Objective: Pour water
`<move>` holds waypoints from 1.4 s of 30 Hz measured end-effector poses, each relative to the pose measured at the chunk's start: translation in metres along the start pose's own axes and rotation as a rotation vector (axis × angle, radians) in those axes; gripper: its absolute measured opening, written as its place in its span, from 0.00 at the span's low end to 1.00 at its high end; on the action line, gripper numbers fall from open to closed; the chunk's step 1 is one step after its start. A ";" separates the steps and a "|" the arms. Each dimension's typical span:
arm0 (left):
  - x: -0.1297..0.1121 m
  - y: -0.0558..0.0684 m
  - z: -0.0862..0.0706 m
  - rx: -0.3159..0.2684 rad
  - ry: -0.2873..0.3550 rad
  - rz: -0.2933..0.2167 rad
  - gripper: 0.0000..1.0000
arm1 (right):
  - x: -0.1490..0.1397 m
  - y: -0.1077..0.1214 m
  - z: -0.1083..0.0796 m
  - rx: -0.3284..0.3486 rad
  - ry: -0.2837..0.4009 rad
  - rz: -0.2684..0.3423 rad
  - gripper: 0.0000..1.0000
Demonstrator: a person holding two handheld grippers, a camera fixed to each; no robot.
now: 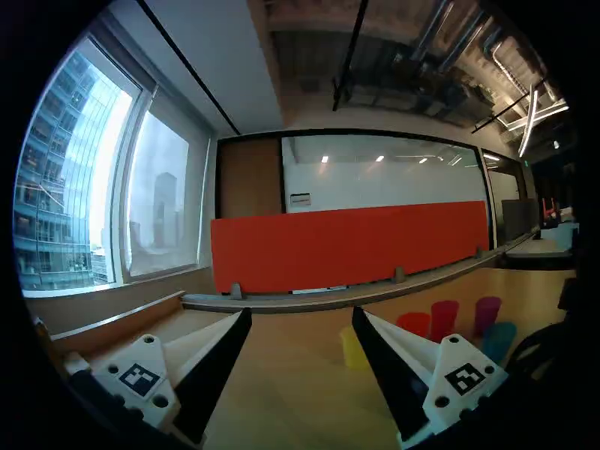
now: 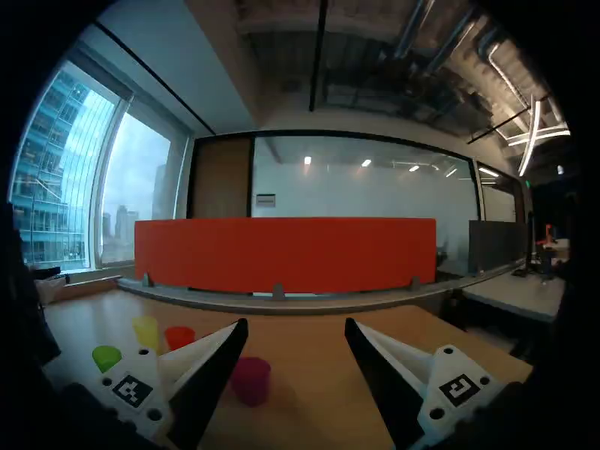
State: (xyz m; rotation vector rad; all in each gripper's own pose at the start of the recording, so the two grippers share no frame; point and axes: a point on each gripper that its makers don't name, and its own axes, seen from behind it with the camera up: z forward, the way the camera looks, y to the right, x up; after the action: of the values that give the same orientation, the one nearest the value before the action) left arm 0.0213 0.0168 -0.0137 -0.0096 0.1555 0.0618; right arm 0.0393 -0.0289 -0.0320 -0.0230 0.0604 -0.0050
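Note:
Several coloured plastic cups stand on a wooden desk. In the left gripper view a yellow cup (image 1: 352,347) sits by the right finger, with an orange cup (image 1: 414,323), a red cup (image 1: 444,318), a purple cup (image 1: 487,313) and a teal cup (image 1: 498,340) farther right. My left gripper (image 1: 301,319) is open and holds nothing. In the right gripper view a magenta cup (image 2: 250,379) stands just beyond the left finger; a yellow cup (image 2: 146,331), an orange cup (image 2: 178,337) and a green cup (image 2: 106,358) stand to the left. My right gripper (image 2: 295,328) is open and holds nothing.
An orange divider panel (image 2: 285,253) runs along the desk's far edge (image 2: 300,304), with a glass wall behind it. Tall windows (image 1: 90,187) fill the left side. Another desk (image 2: 517,289) stands at the right. A dark shape (image 2: 22,300) edges the right gripper view's left side.

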 end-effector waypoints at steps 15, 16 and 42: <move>-0.049 -0.008 0.000 0.011 -0.056 -0.014 1.00 | -0.010 0.000 0.000 -0.022 -0.028 -0.015 1.00; -0.051 -0.009 -0.001 0.012 -0.058 -0.018 1.00 | -0.010 0.000 0.000 -0.023 -0.028 -0.015 1.00; -0.071 -0.013 0.000 0.008 -0.097 -0.067 1.00 | -0.014 0.005 -0.002 -0.031 -0.031 0.002 1.00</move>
State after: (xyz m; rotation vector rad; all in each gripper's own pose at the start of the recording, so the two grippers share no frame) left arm -0.0479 0.0000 -0.0027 -0.0035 0.0579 -0.0054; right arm 0.0251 -0.0238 -0.0334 -0.0536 0.0298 -0.0013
